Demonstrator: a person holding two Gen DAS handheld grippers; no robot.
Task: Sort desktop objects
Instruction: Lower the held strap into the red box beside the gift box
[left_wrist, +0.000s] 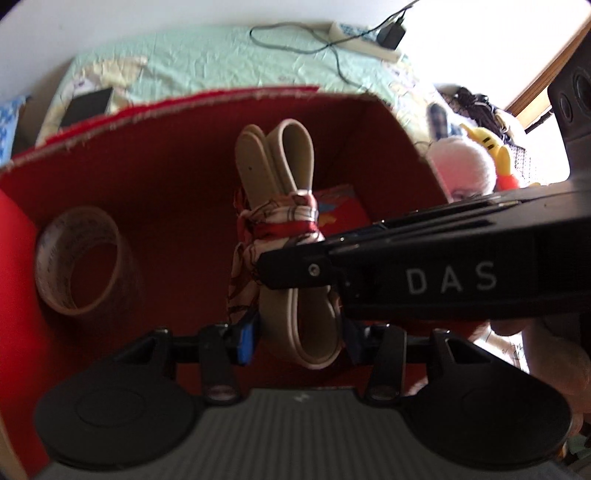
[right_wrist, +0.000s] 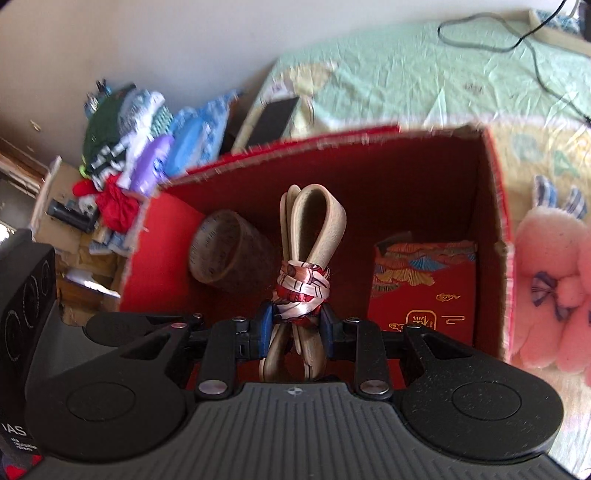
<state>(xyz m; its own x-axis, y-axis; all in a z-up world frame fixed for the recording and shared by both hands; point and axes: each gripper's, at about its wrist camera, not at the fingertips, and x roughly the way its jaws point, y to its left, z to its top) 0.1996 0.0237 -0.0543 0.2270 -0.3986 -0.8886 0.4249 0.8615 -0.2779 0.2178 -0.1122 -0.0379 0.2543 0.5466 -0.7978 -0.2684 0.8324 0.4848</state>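
Beige folded belt (right_wrist: 312, 229), tied at the middle w/ a red-and-white patterned scarf (right_wrist: 304, 282), hangs over the open red box (right_wrist: 496, 206). Right gripper (right_wrist: 297, 325) is pinched on the scarf wrap, blue pads on both sides. Left gripper (left_wrist: 299, 334) straddles the belt's lower loop; fingers spread, contact can't be confirmed. Inside the box: clear tape roll (right_wrist: 221, 251) on its side at left, red printed packet (right_wrist: 424, 288) at right. Pink plush toy (right_wrist: 554, 295) lies just outside the box's right wall.
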